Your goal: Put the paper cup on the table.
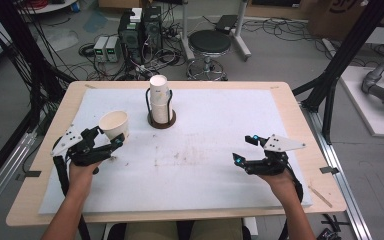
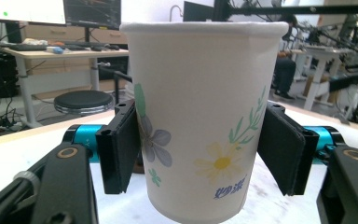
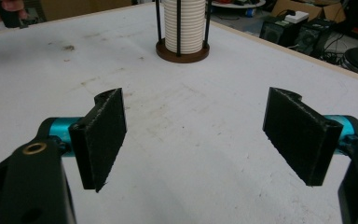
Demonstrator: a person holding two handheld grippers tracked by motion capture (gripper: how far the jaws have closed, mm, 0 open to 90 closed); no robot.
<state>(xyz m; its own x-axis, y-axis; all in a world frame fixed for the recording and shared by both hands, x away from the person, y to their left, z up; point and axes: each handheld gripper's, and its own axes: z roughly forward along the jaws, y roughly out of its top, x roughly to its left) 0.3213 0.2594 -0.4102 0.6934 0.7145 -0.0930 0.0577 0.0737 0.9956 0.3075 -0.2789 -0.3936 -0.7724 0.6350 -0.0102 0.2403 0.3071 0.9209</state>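
Note:
A white paper cup (image 1: 114, 124) with a flower print (image 2: 200, 121) is held upright at the table's left, my left gripper (image 1: 105, 139) shut on its sides, both pads (image 2: 121, 144) pressing the wall. A stack of white paper cups (image 1: 159, 100) stands in a black wire holder with a brown base (image 1: 161, 121) at the back middle; the same stack of cups (image 3: 182, 25) rises far ahead in the right gripper view. My right gripper (image 1: 244, 150) stands open above the mat at the right, its pads (image 3: 105, 135) wide apart with nothing between them.
A white mat (image 1: 205, 150) covers the wooden table (image 1: 300, 130). Behind the table stand a black stool (image 1: 209, 45), computer boxes (image 1: 140, 30) and loose cables on the floor. A black frame post (image 1: 340, 65) rises at the right.

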